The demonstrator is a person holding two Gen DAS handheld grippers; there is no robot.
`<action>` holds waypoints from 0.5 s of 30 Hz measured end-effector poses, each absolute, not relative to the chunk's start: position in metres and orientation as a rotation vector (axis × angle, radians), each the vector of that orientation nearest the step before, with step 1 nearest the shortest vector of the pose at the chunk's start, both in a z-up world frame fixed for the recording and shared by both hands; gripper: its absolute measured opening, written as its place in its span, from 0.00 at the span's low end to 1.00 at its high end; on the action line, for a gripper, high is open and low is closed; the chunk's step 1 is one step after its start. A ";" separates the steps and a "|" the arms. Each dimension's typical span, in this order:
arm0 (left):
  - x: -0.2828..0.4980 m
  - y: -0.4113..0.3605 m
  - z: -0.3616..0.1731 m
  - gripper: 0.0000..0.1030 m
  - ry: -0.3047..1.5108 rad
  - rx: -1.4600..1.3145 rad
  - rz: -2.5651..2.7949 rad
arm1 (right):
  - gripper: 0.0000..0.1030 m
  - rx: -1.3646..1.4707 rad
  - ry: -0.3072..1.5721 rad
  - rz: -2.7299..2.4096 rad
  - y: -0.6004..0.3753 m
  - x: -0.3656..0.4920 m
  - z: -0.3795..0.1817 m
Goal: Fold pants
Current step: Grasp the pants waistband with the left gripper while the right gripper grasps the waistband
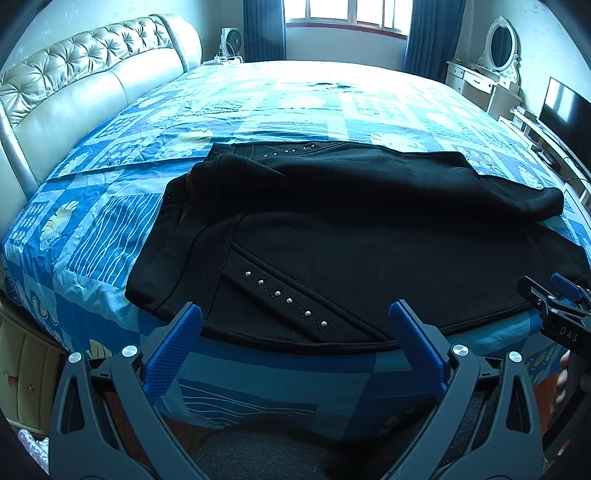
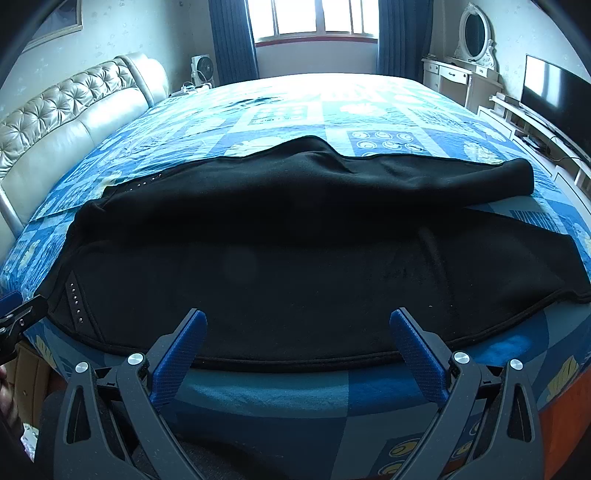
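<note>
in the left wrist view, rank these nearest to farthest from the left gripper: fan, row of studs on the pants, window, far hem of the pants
1. Row of studs: on the black pants, just ahead of the left gripper, between its open fingers.
2. Far hem of the pants: mid-bed, beyond the fold.
3. Fan: past the bed's far left corner.
4. Window: on the back wall, centre.
</note>
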State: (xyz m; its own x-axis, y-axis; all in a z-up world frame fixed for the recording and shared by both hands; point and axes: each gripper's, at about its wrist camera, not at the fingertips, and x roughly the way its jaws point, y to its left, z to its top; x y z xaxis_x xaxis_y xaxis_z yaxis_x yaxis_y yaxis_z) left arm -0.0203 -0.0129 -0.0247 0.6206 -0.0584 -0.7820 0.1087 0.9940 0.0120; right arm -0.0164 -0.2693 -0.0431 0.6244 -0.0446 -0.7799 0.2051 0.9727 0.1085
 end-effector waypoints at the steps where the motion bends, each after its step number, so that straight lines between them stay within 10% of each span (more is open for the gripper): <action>1: -0.019 -0.012 -0.025 0.98 0.905 0.052 -0.102 | 0.96 0.198 0.890 -0.129 -0.269 -0.015 -0.042; 15: 0.073 0.076 -0.011 0.98 0.862 -0.121 -0.279 | 0.96 0.146 0.869 0.250 -0.318 0.104 -0.010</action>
